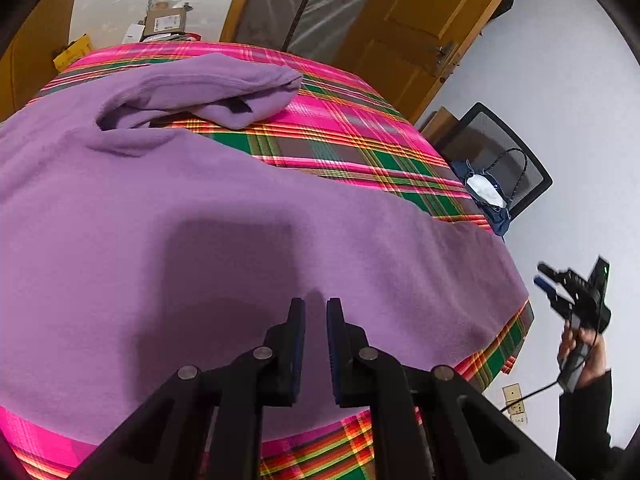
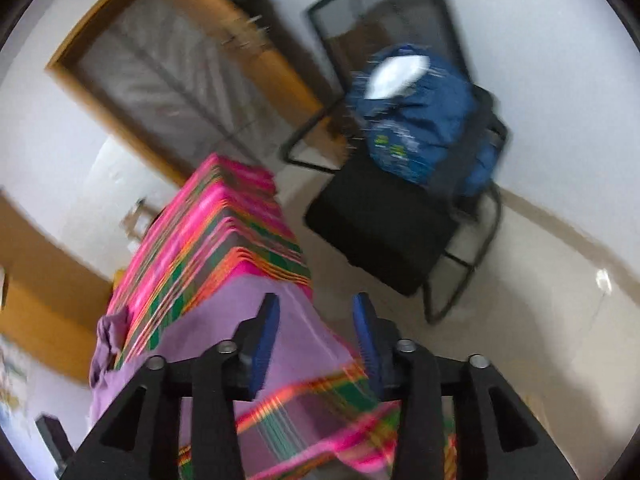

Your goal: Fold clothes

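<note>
Plainly the left gripper [image 1: 316, 312], fingers narrowly parted and empty, hovers over the purple sweater [image 1: 200, 208] spread on the plaid table [image 1: 352, 128]; the right gripper [image 2: 316, 312] (wide open, empty) hangs off the table's corner.

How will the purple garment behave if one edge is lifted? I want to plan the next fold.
The purple garment will probably drape limply: it lies flat on the plaid tablecloth, and its sleeve slumps in soft rolls. Its fuzzy, fleece-like surface likely grips rather than slides. It looks light, so one pinched corner may lift only part of it.
</note>
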`<action>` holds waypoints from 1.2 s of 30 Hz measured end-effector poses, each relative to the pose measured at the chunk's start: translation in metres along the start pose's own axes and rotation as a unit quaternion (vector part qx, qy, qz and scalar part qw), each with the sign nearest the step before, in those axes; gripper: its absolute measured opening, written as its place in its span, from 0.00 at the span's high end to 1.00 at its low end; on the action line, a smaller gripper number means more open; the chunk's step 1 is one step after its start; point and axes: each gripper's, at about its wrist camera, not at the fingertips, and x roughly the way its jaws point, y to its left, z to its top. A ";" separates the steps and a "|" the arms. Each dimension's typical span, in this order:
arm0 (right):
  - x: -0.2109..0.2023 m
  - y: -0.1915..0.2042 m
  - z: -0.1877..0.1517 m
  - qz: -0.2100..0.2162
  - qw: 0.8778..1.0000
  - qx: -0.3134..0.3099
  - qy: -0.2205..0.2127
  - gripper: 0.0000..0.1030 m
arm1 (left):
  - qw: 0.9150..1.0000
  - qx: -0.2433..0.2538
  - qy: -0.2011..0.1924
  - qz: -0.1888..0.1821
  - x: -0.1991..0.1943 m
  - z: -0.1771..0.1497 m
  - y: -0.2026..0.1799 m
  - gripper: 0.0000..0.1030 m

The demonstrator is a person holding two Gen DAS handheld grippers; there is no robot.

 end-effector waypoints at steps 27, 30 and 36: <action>0.082 0.080 0.051 0.011 0.972 -0.226 0.057 0.92 | 0.999 0.042 0.021 -0.023 0.021 -0.006 -0.037 0.90; 0.080 0.060 0.054 0.001 0.983 -0.174 0.057 0.79 | 0.998 0.047 0.024 -0.028 0.023 -0.009 -0.042 0.90; 0.040 0.025 0.031 0.023 0.995 -0.087 0.033 0.69 | 0.998 0.049 0.026 -0.031 0.023 -0.012 -0.042 0.90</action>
